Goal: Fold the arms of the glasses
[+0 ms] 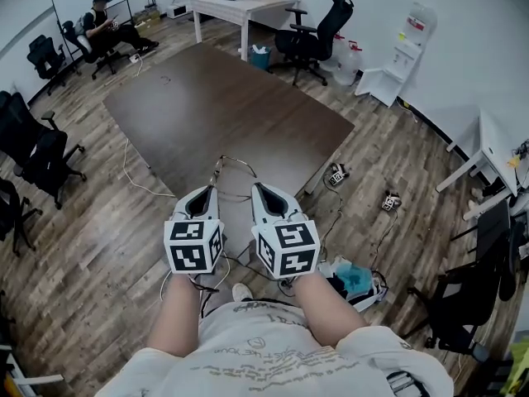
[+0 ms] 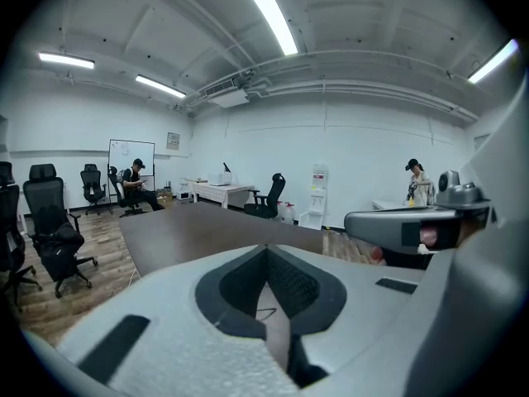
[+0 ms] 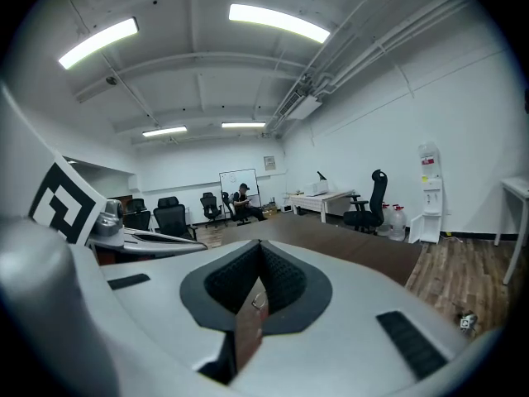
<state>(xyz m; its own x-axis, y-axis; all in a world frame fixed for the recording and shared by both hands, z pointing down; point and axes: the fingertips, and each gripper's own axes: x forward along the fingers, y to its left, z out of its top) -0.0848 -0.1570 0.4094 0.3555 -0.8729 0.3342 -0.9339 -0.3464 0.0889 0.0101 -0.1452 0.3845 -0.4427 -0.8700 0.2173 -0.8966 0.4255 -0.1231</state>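
Observation:
The glasses (image 1: 237, 163) show as a thin wire frame hanging between my two gripper tips, over the near edge of the big dark brown table (image 1: 215, 98). My left gripper (image 1: 212, 191) is shut, with a thin wire piece of the glasses (image 2: 264, 312) caught at its pads. My right gripper (image 1: 255, 188) is shut too, and a small metal part of the glasses (image 3: 259, 301) sits between its pads. The two grippers are side by side and close together, both pointing toward the table. The lenses are too thin to make out.
Black office chairs (image 1: 37, 151) stand left of the table and another chair (image 1: 318, 31) behind it. A seated person (image 1: 103, 25) is at the far left, by a whiteboard. A white desk (image 1: 240, 7), a water dispenser (image 1: 405, 48) and floor cables (image 1: 364, 201) lie beyond.

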